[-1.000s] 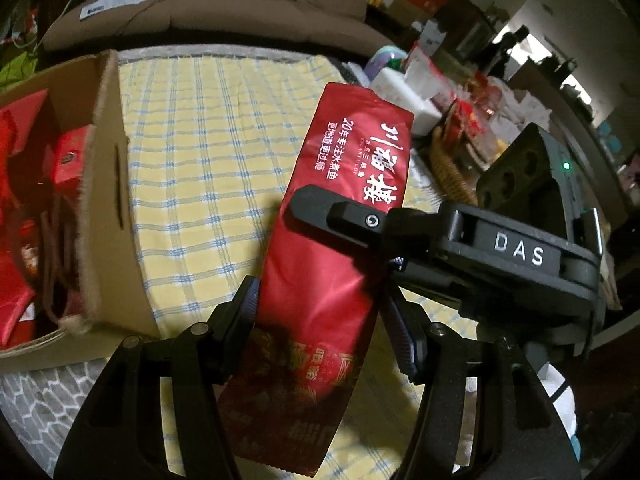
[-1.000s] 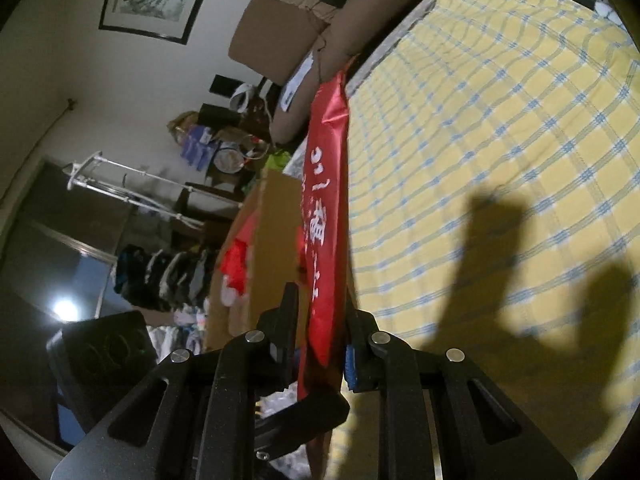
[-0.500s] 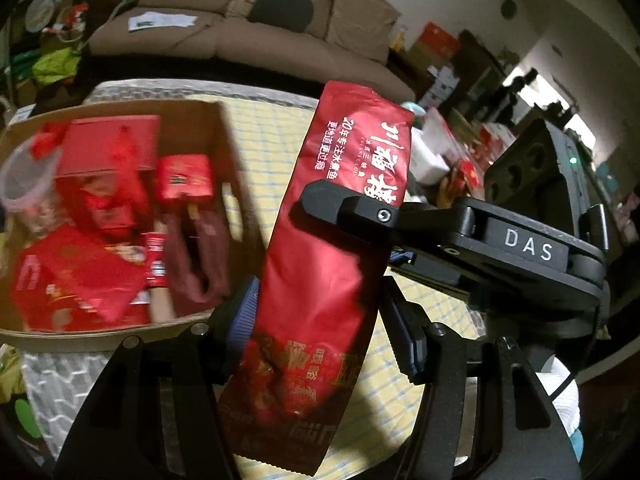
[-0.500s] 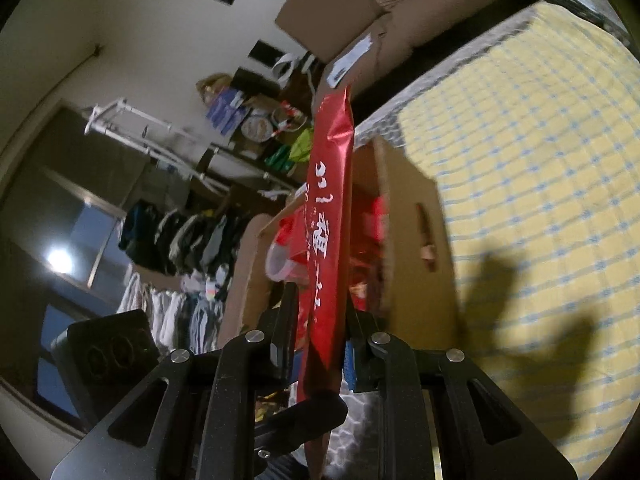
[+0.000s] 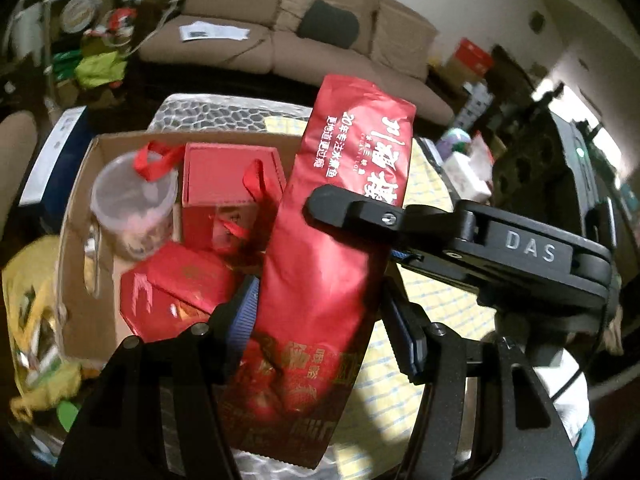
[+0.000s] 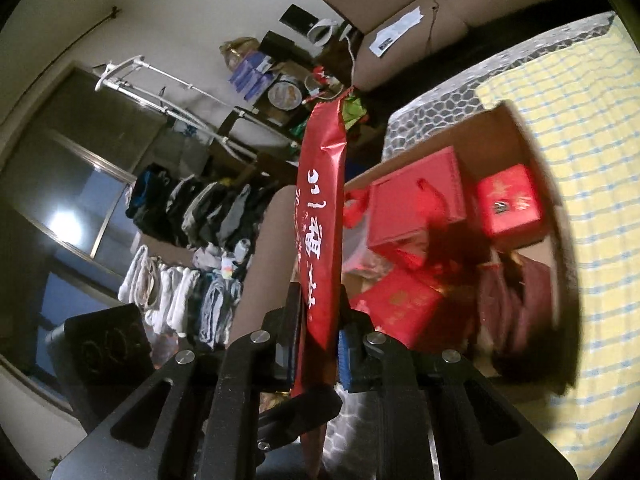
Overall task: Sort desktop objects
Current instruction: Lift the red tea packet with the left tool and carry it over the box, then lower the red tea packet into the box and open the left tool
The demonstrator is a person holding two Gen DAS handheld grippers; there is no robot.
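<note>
A long red foil packet with white Chinese lettering is held up in the air by both grippers. My left gripper is shut on its lower sides. My right gripper is shut on its flat faces, and the packet shows edge-on in the right wrist view. The right gripper's finger crosses the packet's front in the left wrist view. Behind and below the packet is an open cardboard box holding red gift boxes and a clear plastic tub.
The box stands on a yellow checked cloth. A brown sofa is behind it. A clothes rack stands at the left of the right wrist view. Clutter lies at the table's right side.
Both grippers have carried the packet to the left, from over the checked cloth to over the open box. The box's contents now fill the view. The grips have not changed.
</note>
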